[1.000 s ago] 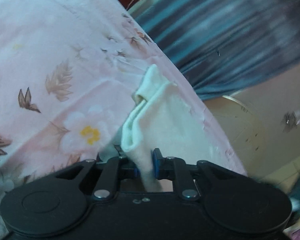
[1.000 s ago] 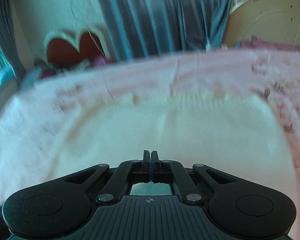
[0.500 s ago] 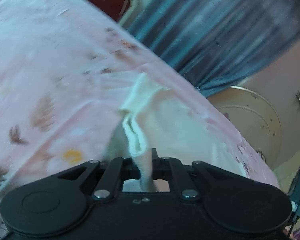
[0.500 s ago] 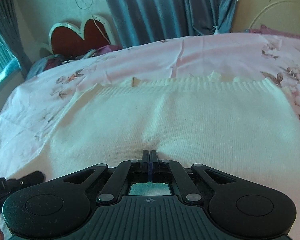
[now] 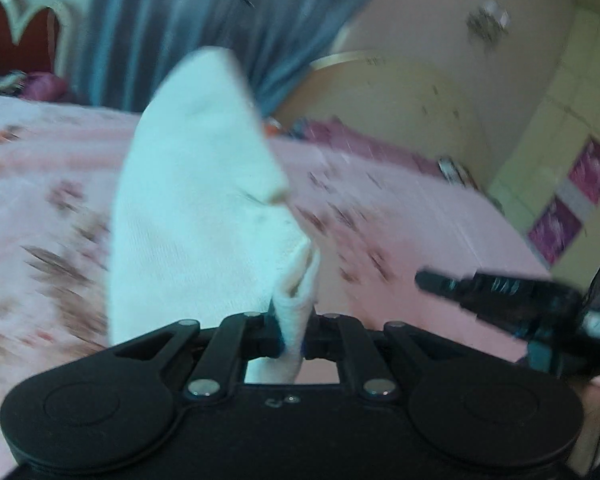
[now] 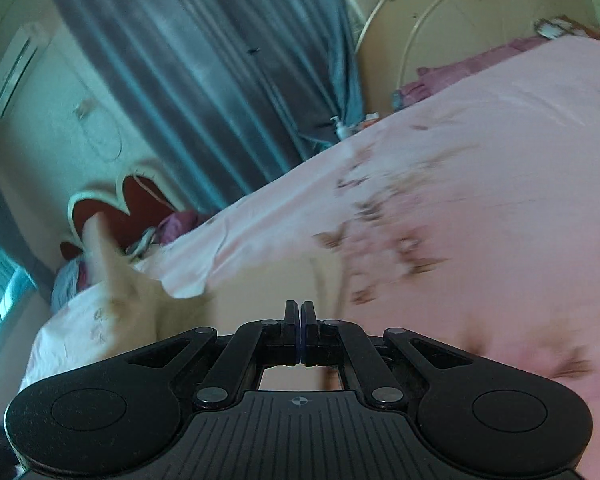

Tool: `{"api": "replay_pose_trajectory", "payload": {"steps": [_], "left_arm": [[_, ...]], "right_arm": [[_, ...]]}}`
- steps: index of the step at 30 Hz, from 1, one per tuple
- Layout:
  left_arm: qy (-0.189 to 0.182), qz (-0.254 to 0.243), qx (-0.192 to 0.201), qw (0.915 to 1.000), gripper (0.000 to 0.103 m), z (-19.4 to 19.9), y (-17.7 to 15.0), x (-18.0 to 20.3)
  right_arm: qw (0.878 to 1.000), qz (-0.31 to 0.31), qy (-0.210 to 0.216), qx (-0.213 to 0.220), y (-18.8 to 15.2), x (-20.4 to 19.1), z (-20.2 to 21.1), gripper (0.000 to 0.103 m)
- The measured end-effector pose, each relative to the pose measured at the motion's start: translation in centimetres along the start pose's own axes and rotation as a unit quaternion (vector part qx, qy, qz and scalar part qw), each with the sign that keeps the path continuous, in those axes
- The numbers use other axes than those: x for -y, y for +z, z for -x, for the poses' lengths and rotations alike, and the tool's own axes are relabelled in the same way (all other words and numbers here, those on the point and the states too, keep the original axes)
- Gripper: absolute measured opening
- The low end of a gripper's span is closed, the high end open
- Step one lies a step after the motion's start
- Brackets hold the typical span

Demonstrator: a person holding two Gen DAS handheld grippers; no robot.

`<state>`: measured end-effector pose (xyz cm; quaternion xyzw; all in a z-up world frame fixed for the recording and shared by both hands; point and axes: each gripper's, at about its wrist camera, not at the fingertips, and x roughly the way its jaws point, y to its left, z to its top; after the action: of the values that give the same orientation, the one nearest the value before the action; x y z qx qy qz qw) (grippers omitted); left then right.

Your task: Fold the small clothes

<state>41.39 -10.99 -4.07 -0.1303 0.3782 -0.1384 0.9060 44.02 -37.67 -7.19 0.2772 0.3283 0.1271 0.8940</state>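
With the left hand-held gripper (image 5: 291, 334) pinching a bunched edge of the white garment (image 5: 196, 216) raised above the pink bed (image 5: 420, 216) and the right hand-held gripper (image 6: 300, 334) pressed together, seemingly on nothing, carry that edge across evenly, keeping the pinch firm.

Both wrist views look forward, low over the pink bed (image 5: 400, 216), curtain (image 6: 204, 80) behind.
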Motion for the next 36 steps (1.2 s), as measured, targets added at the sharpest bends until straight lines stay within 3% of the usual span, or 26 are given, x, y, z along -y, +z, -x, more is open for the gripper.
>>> {"api": "replay_pose_trajectory", "payload": {"steps": [2, 3, 4, 5, 6, 7, 8, 10, 11, 14, 18, 21, 24, 30, 35, 36], "left_arm": [[-0.003, -0.014, -0.043, 0.9990, 0.013, -2.1, -1.2, 2.2], [0.004, -0.029, -0.071, 0.9970, 0.037, -3.2, -1.7, 3.2], [0.018, -0.036, -0.091, 0.9950, 0.071, -3.7, -2.1, 4.2], [0.025, -0.044, -0.087, 0.9949, 0.081, -3.3, -2.3, 4.8], [0.003, -0.057, -0.063, 0.9964, 0.082, -2.2, -2.4, 5.3], [-0.026, -0.063, -0.047, 0.9965, 0.075, -1.0, -2.2, 5.2], [-0.037, -0.060, -0.037, 0.9968, 0.066, -0.2, -1.7, 4.9], [-0.014, -0.047, -0.008, 0.9988, 0.054, 0.9, -0.2, 3.0], [0.001, -0.040, 0.008, 0.9992, 0.054, 1.2, 0.5, 1.7], [0.053, -0.001, 0.024, 0.9983, 0.053, 1.0, 2.7, -3.4], [0.064, 0.022, -0.008, 0.9977, 0.048, -2.0, 3.9, -7.4], [0.064, 0.032, -0.064, 0.9954, 0.039, -3.8, 2.5, -9.7], [0.054, 0.040, -0.066, 0.9955, 0.039, -3.6, 0.5, -10.4], [0.030, 0.045, -0.066, 0.9963, 0.039, -3.7, 0.2, -11.2], [-0.005, 0.005, 0.012, 0.9999, 0.037, -2.1, 1.7, -11.2], [-0.012, -0.005, 0.006, 0.9999, 0.037, -2.4, 2.0, -11.2]], "right_arm": [[1.000, -0.010, 0.004, -0.001, 0.3, 1.2, 0.8, 0.000], [1.000, -0.013, 0.009, -0.009, 0.4, 1.7, 0.9, 0.000], [1.000, -0.014, 0.001, -0.017, 0.6, 2.1, 1.0, 0.006], [0.999, -0.017, -0.017, -0.022, 0.7, 2.4, 1.0, 0.045], [1.000, -0.015, -0.021, -0.016, 0.8, 2.6, 1.1, 0.076], [1.000, -0.011, -0.003, -0.008, 0.7, 2.7, 1.5, 0.076], [1.000, -0.012, 0.010, -0.011, 0.8, 2.8, 1.6, 0.076], [0.999, -0.015, 0.032, -0.027, 0.6, 2.6, 1.3, 0.059], [0.998, -0.017, 0.047, -0.041, 0.5, 2.2, 0.7, 0.049], [0.995, -0.008, 0.077, -0.067, 0.1, 0.4, -1.1, 0.047], [0.991, -0.013, 0.081, -0.104, -1.1, -1.1, -4.3, 0.047], [0.989, -0.027, 0.078, -0.124, -1.7, -1.4, -6.1, 0.047], [0.988, -0.034, 0.073, -0.134, -1.9, -1.2, -7.2, 0.047], [0.985, -0.048, 0.076, -0.145, -1.7, -1.6, -8.5, 0.047], [0.987, -0.021, 0.055, -0.150, -1.7, -3.1, -9.6, 0.047], [0.987, -0.008, 0.048, -0.151, -1.8, -3.6, -9.8, 0.037]]}}
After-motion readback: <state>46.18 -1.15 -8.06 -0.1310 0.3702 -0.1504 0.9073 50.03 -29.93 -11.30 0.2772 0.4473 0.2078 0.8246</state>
